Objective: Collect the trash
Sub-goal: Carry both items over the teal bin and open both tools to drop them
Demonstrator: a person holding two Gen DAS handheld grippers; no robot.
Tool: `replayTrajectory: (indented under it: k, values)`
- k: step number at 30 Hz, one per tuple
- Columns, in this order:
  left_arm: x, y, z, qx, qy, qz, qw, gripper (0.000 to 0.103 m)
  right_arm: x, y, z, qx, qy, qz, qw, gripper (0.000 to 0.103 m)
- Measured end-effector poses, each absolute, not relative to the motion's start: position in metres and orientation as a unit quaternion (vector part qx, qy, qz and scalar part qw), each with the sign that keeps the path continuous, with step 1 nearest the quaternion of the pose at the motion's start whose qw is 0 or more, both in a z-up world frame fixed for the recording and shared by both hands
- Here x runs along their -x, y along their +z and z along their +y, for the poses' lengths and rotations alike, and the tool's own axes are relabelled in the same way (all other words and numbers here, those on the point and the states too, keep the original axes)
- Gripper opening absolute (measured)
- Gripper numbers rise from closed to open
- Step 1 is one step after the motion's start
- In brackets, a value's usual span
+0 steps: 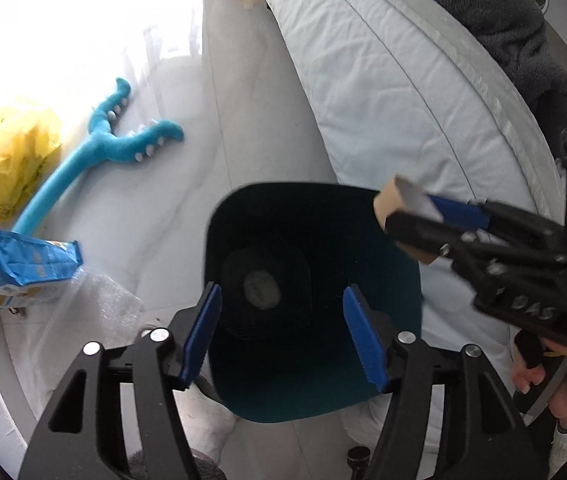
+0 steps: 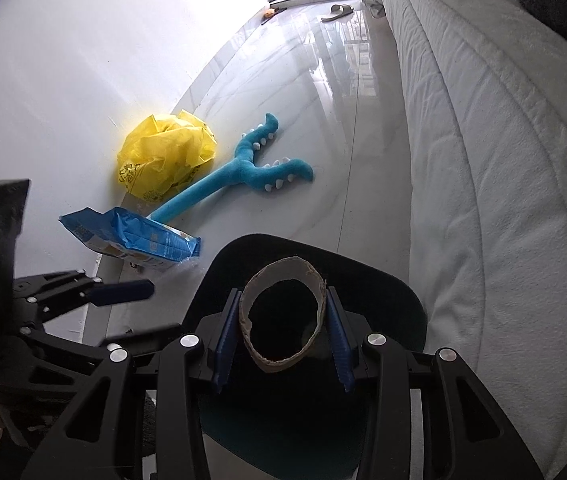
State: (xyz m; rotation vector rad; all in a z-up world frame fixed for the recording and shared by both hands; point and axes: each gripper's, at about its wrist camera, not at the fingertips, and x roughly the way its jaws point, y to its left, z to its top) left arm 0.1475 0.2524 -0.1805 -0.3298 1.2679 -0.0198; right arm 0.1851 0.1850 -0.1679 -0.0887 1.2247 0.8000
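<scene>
The right gripper [image 2: 282,332] clamps one cardboard tube [image 2: 283,320] above the dark bin [image 1: 315,380], seemingly for dropping in. The left gripper [image 1: 283,332] hangs empty over it, jaws apart. Far left lie one yellow bag [image 2: 167,156], one blue packet [image 2: 135,240] (one plush toy [image 2: 243,168] too).

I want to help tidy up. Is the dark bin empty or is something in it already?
Not empty. Looking down into the bin, one pale round thing lies on its dark bottom. What it is cannot be told.
</scene>
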Motion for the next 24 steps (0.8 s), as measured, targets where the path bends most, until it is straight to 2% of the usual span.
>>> replayTrajectory:
  k: [6, 19, 21, 24]
  values:
    - [-0.140, -0.158, 0.274, 0.166, 0.008, 0.544, 0.823, 0.072, -0.184, -0.189, 0.191, 0.057, 0.354, 0.578, 0.733, 0.042]
    - [-0.133, -0.114, 0.292, 0.177, 0.018, 0.458, 0.871, 0.072, -0.174, -0.223, 0.205, 0.090, 0.346, 0.603, 0.713, 0.044]
    - [-0.134, -0.104, 0.291, 0.167, 0.022, 0.441, 0.882, 0.072, -0.168, -0.224, 0.208, 0.099, 0.350, 0.603, 0.710, 0.051]
    - [-0.135, -0.087, 0.288, 0.157, 0.023, 0.413, 0.897, 0.072, -0.162, -0.221, 0.209, 0.104, 0.356, 0.600, 0.709, 0.056]
